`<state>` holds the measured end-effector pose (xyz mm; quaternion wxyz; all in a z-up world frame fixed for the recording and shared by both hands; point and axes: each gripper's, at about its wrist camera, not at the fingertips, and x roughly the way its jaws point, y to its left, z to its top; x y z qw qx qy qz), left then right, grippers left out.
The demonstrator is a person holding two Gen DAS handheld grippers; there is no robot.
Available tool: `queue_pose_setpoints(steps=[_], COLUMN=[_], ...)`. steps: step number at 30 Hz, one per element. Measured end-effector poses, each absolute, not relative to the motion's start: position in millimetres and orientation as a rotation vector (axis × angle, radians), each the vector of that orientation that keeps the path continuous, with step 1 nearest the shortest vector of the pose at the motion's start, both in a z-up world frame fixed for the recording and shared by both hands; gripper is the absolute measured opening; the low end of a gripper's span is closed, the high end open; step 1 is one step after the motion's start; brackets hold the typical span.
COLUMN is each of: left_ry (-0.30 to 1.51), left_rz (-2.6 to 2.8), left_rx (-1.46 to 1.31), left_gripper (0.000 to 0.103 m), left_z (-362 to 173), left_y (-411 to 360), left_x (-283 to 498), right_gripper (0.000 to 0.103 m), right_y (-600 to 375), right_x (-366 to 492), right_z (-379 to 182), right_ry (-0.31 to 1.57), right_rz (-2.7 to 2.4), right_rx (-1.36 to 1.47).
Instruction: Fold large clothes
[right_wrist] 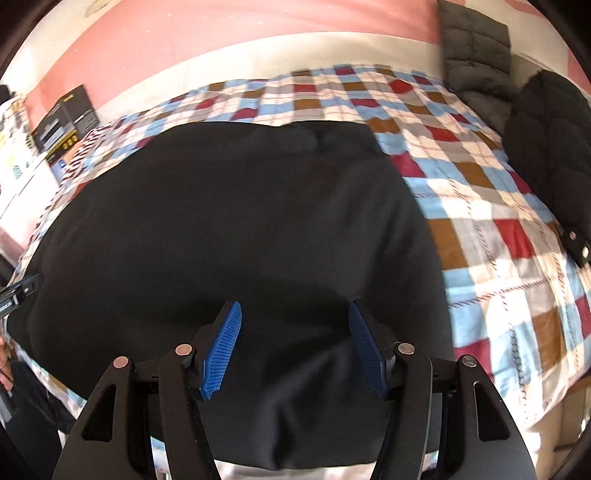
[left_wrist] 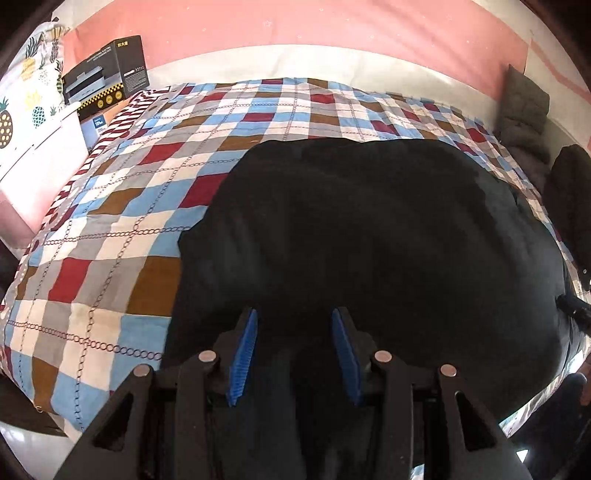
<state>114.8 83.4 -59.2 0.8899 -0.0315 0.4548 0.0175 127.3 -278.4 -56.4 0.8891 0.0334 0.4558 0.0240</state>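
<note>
The large black garment [left_wrist: 351, 236] lies spread over the checked bed cover of red, blue, brown, grey and white squares [left_wrist: 110, 229], filling the middle and right of your left wrist view. Your left gripper [left_wrist: 294, 356] hangs over its near edge with the 2 blue ribbed pads [left_wrist: 242, 360] set apart; dark cloth runs up between them, but you cannot tell whether they pinch it. At far left a black cardboard box with yellow print [left_wrist: 107, 72] stands by a pineapple-print fabric [left_wrist: 26, 85]. A grey quilted cushion [left_wrist: 524, 107] leans against the pink wall [left_wrist: 295, 22] at far right.

In your right wrist view the same black garment [right_wrist: 229, 221] covers the left and centre of the checked cover [right_wrist: 498, 240]. Your right gripper [right_wrist: 295, 350] shows its blue pads [right_wrist: 221, 350] held apart, with a fold of the black cloth rising between them; a grip cannot be confirmed. A black quilted jacket [right_wrist: 550, 147] lies at the right edge, just beside the grey cushion [right_wrist: 472, 48].
</note>
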Motion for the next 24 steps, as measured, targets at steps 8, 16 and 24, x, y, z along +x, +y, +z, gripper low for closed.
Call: queue_pose_setpoints(steps=[8, 16, 24], left_ry=[0.934, 0.898, 0.945], left_rz=[0.062, 0.080, 0.104], left_rx=[-0.098, -0.190, -0.283], left_gripper=[0.045, 0.048, 0.048], left_z=[-50.8, -41.9, -76.4], left_y=[97.4, 126.3, 146.9], left_x=[100.1, 108.8, 111.9], right_gripper=[0.060, 0.060, 0.060], right_y=[-301.8, -308.8, -323.4], right_x=[119.9, 126.0, 137.6], right_z=[-50.1, -42.7, -66.5], right_ry=[0.943, 0.920, 0.965], right_rz=[-0.017, -0.013, -0.061], right_rx=[0.082, 0.098, 0.113])
